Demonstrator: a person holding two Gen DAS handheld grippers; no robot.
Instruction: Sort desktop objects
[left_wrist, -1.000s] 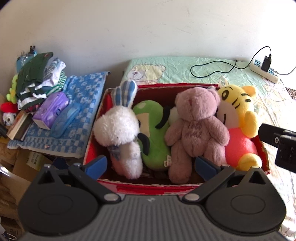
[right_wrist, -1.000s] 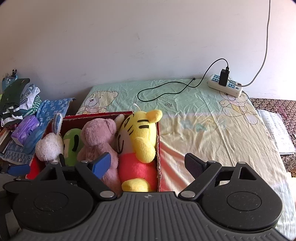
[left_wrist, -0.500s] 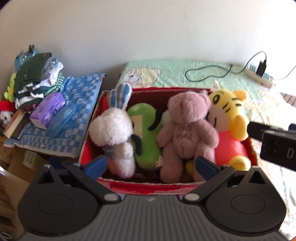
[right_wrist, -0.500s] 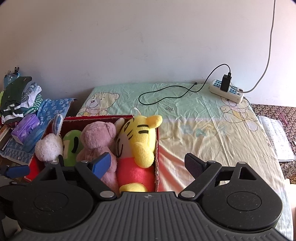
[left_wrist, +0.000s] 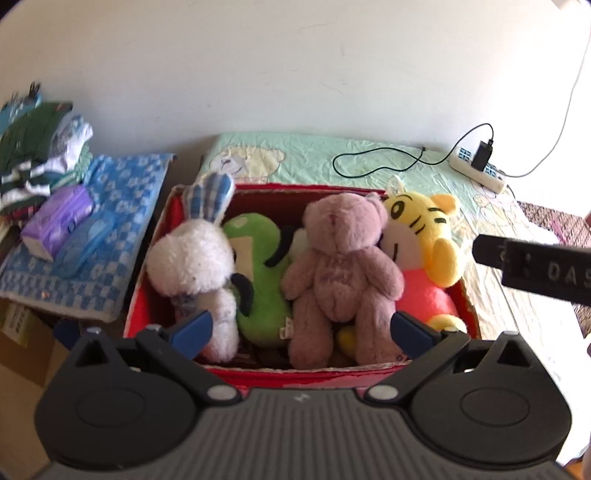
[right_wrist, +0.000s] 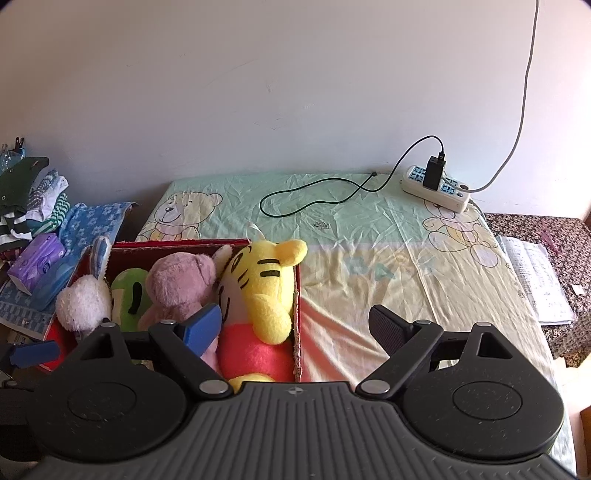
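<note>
Jaws on both grippers stand wide apart and hold nothing. The left gripper (left_wrist: 301, 328) hangs just in front of the red box (left_wrist: 295, 374), right over its near wall, so the toys lie straight ahead and a little below its blue fingertips (left_wrist: 192, 328). The pink teddy bear (left_wrist: 341, 273) sits almost in the middle between those fingers, a bit to the right. Its back faces the camera, its head points away toward the wall and its legs point back at the gripper, so its long way runs straight ahead. Next to it on the left is the green plush toy (left_wrist: 260, 275), and then the white bunny (left_wrist: 195, 266) with its checked ears up at the far left corner. On the right, pressed against the bear, is the yellow tiger (left_wrist: 424, 240), leaning with its head to the far side. The right gripper (right_wrist: 295, 326) is off to the right of the box, over the bare bedsheet (right_wrist: 406, 258), and the tiger (right_wrist: 258, 291) is the toy nearest its left finger. So I think the left gripper is nearer to most of the toys. All four toys are packed tight in the box, side by side, touching. Far back on the sheet are a power strip (right_wrist: 436, 188) and a black cable (right_wrist: 317, 195).
</note>
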